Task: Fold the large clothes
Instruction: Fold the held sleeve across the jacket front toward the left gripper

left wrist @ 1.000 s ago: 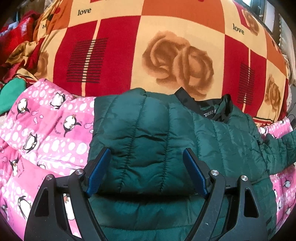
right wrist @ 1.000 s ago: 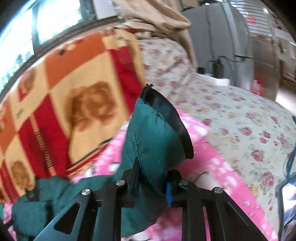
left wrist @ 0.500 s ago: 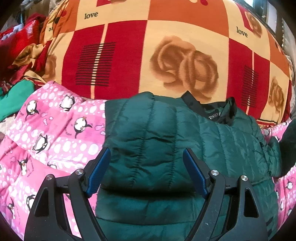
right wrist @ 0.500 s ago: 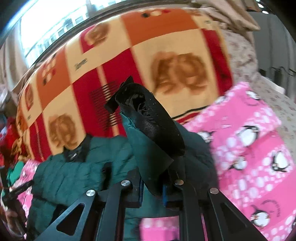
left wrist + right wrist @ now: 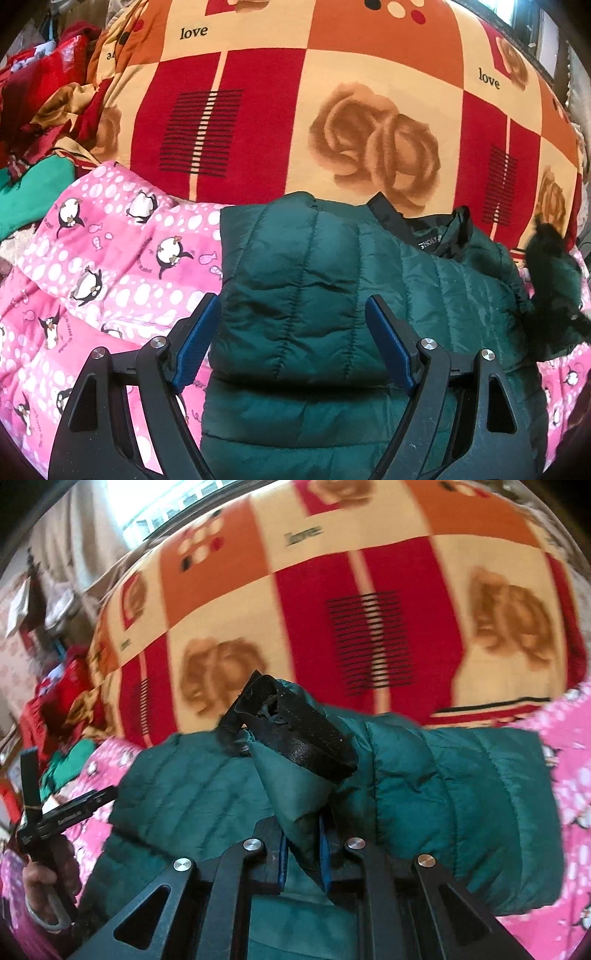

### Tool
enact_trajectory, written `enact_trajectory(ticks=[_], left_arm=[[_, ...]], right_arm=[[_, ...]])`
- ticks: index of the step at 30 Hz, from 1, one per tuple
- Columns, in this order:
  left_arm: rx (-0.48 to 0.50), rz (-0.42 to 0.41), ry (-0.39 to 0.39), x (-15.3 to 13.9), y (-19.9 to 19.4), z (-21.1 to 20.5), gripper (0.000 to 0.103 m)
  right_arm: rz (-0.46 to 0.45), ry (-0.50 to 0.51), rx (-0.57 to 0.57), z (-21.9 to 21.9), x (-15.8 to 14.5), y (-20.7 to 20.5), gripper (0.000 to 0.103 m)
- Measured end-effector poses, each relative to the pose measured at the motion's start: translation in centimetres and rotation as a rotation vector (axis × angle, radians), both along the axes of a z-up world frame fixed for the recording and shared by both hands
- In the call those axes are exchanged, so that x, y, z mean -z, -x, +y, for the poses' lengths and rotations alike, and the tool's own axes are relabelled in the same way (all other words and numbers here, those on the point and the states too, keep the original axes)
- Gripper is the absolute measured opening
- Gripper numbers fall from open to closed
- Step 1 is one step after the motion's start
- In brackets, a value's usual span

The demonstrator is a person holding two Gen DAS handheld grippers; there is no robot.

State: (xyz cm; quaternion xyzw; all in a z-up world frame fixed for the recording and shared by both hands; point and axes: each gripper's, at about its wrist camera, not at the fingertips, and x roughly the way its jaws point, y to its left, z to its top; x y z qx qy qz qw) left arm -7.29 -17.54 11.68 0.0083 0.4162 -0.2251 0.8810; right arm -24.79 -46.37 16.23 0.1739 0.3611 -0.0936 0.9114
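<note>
A dark green quilted jacket [image 5: 306,291] lies on a pink penguin-print blanket [image 5: 96,273], its left side folded over, its black collar [image 5: 436,236] at the far edge. My left gripper [image 5: 293,343] is open and empty, just above the folded part. My right gripper [image 5: 301,853] is shut on the jacket's sleeve end [image 5: 295,794], with the black cuff [image 5: 295,731] sticking up above the jaws, held over the jacket body [image 5: 443,794]. The raised sleeve also shows at the right edge of the left wrist view [image 5: 550,280].
A large red, orange and cream rose-print blanket [image 5: 332,110] rises behind the jacket. Red and green clothes [image 5: 33,140] are piled at the far left. The left hand and its gripper handle [image 5: 48,834] show at the left of the right wrist view.
My right gripper has swung the sleeve from the right side of the bed over the jacket body. My left gripper has drifted slightly back and left, still open.
</note>
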Motion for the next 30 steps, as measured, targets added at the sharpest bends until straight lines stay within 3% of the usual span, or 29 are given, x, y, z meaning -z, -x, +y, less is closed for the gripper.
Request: enact_trajectory(ticks=[13,17,18,20,21,22,26,30], left_arm=[[-0.003,0.076,0.060,0.7,-1.0,0.6,0.081],[0.017,0.090,0.079,0.7,-1.0,0.4,0.081],[0.021,0.095,0.091,0.7,-1.0,0.4,0.081],[0.026,0.113,0.126,0.6,-1.1,0.5,0.081],[0.030,0.126,0.148,0.5,-1.2,0.6,0.081],[0.035,0.138,0.166,0.5,-1.2,0.7,0.081],[0.066,0.187,0.234,0.3,-0.9,0.6,0.081],[0.118,0.228,0.276,0.4,0.0,-0.7,0.084]], right_arm=[[0.066,-0.092,-0.130,6.5,5.1,-6.5,0.013],[0.106,-0.057,-0.142,7.6,6.7,-7.5,0.014],[0.110,-0.035,-0.147,7.9,6.7,-7.6,0.019],[0.104,-0.010,-0.172,8.4,6.2,-7.3,0.050],[0.107,-0.005,-0.182,8.6,6.0,-7.1,0.075],[0.106,-0.012,-0.196,8.8,5.7,-6.9,0.081],[0.089,0.044,-0.217,9.8,4.4,-5.0,0.081],[0.079,0.034,-0.214,9.2,3.3,-2.4,0.081]])
